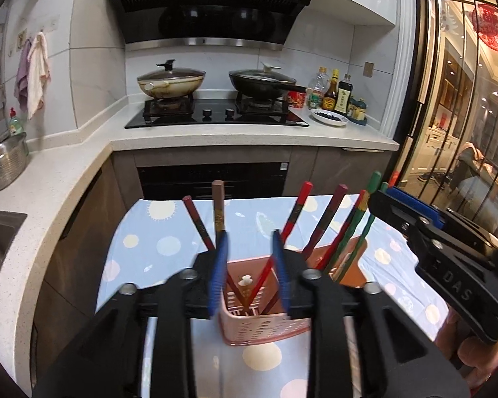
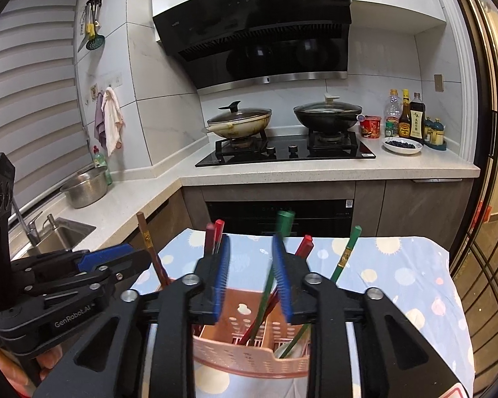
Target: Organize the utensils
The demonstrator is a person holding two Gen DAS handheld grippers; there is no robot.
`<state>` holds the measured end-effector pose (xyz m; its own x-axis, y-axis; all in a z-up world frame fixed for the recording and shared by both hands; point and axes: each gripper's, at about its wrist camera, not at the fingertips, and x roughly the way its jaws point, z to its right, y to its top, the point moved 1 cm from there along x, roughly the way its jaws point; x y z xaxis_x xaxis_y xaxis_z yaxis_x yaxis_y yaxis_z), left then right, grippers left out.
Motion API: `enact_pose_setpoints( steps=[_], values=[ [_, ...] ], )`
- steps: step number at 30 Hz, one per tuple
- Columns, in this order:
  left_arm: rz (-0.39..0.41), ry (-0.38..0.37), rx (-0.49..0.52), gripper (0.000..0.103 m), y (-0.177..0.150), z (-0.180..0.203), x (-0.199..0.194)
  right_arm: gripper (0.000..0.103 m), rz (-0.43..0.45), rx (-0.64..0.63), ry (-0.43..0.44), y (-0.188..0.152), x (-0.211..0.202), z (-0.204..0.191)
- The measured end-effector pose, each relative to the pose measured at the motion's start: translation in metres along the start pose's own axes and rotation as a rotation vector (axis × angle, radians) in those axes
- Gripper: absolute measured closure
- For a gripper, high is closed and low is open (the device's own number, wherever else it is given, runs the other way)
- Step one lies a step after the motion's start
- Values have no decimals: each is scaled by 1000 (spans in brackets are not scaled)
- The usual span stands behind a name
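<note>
Both pairs of blue-padded fingers stand parted with nothing pressed between them: the left gripper (image 1: 249,265) hangs over the near rim of the pink perforated plastic utensil basket (image 1: 265,328), and the right gripper (image 2: 250,278) hangs over the same basket from its own side. Neither grasps anything; in the right wrist view a green chopstick (image 2: 269,285) passes through the gap beside the right-hand pad, blurred, and I can't say whether it touches.

The basket sits on the desk, on a pale blue cloth with cream dots (image 1: 169,245). Everything I can see of the set is already in it, leaning out in a fan: two dark red chopsticks (image 1: 201,229) to the left, brighter red ones (image 1: 295,212) in the middle, and the green pair (image 1: 368,212) to the right. No loose chopsticks show on the cloth in either view.

To my eye this is the letting-go step, sticks dropped into their compartment. I'd judge the job nearly finished. The next move calls for lifting both grippers straight up and clear, without snagging the leaning sticks or tipping the light basket.
</note>
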<state>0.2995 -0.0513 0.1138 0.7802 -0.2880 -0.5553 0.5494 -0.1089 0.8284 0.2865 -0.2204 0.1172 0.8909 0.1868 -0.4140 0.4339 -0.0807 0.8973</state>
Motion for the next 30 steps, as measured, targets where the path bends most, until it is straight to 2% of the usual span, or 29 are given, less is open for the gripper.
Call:
enact_pose_setpoints(
  steps=[2, 8, 10, 13, 18, 22, 26, 30],
  values=[
    [12, 35, 13, 65, -3, 2, -4, 66, 1, -2, 1, -5, -6, -1],
    [22, 76, 23, 63, -17, 7, -17, 64, -18, -33, -5, -25, -26, -8],
    [23, 96, 28, 56, -23, 11, -22, 63, -28, -36, -2, -31, -33, -9],
    [34, 133, 46, 53, -35, 18, -31, 60, -39, -47, -13, -44, -44, -12],
    [37, 149, 54, 50, -51, 24, -46, 60, -57, -49, -26, -65, -61, -16],
    [38, 152, 48, 41, -63, 29, -56, 60, -58, -51, -49, -77, -75, -18],
    [30, 153, 46, 39, -73, 34, -64, 58, -65, -36, -49, -87, -86, -19],
    [31, 177, 36, 30, -81, 36, -70, 53, -72, -46, -67, -95, -94, -22]
  ],
)
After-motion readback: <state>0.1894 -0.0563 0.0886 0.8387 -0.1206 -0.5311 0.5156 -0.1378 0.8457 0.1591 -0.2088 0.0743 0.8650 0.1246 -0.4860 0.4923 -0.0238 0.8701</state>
